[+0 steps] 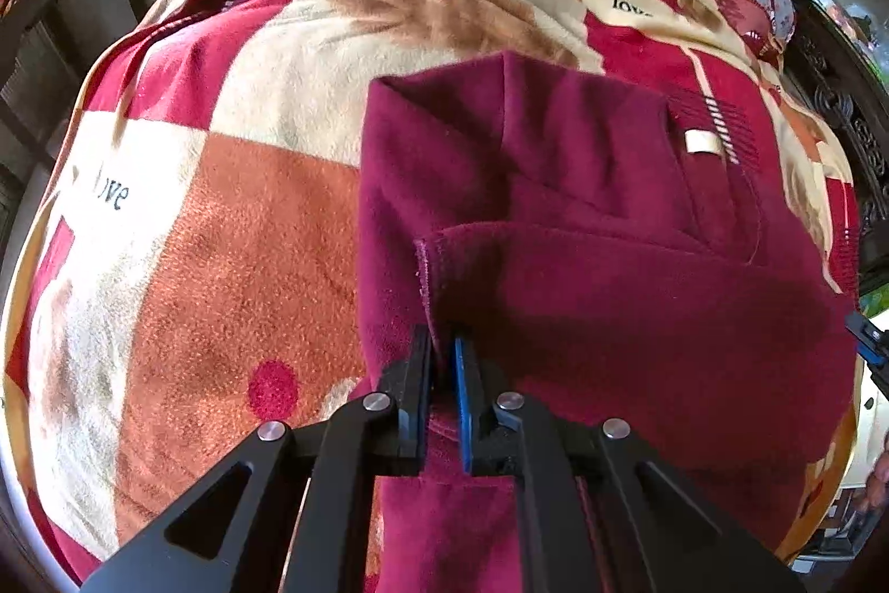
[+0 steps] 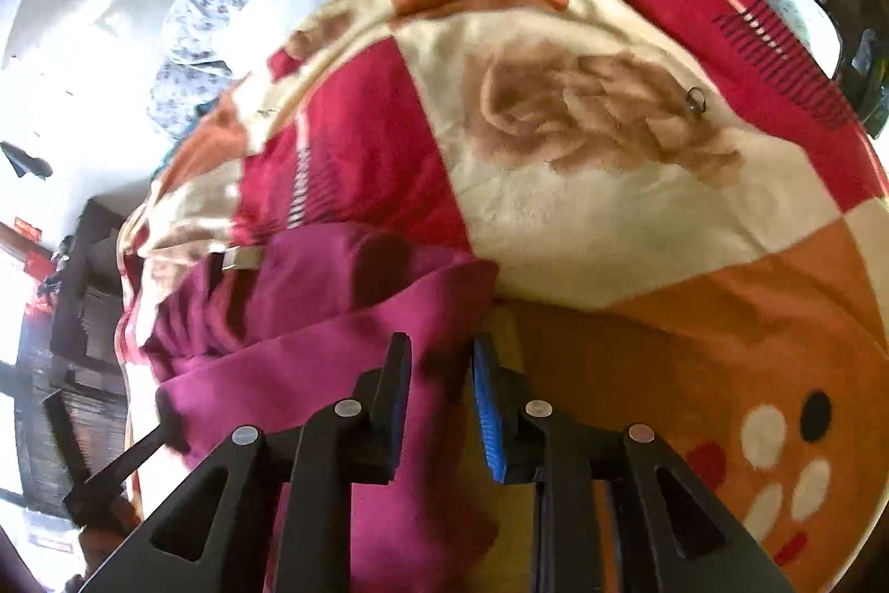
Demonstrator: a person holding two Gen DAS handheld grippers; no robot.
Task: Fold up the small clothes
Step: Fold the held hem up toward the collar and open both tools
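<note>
Left gripper (image 1: 443, 343) jaws clamped on the hem of the maroon garment (image 1: 583, 215); right gripper (image 2: 441, 354) jaws slightly apart, gripping nothing. Best to keep that hem taut, lay it squarely over the part folded flat on the patterned blanket (image 1: 222, 215) of the bed, edges matched

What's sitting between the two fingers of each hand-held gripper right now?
Left hand-held gripper: a fold of the maroon garment, pinched. Right hand-held gripper: nothing gripped, its own view showing garment edge and blanket behind.
</note>
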